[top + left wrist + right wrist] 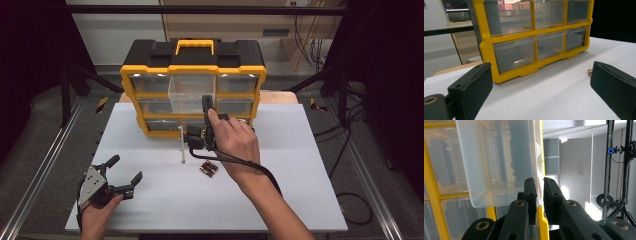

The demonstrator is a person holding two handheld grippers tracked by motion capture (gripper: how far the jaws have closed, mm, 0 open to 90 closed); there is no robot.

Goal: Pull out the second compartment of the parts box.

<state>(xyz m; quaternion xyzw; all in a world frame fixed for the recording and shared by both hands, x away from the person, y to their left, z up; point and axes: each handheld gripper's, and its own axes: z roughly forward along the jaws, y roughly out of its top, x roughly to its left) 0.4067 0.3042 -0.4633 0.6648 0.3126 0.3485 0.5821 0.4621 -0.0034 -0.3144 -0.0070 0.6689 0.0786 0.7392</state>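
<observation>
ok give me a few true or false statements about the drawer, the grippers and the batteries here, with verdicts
1. The right gripper is shut on the wall of a clear plastic drawer. True.
2. That drawer is fully pushed into the yellow organizer. False: it sticks out of the top row's middle slot.
3. The left gripper holds the batteries. False: its jaws are open and empty, off to the left above the white table.
4. The batteries lie on the table in front of the organizer. True.
5. The pulled-out drawer looks empty. True.
</observation>
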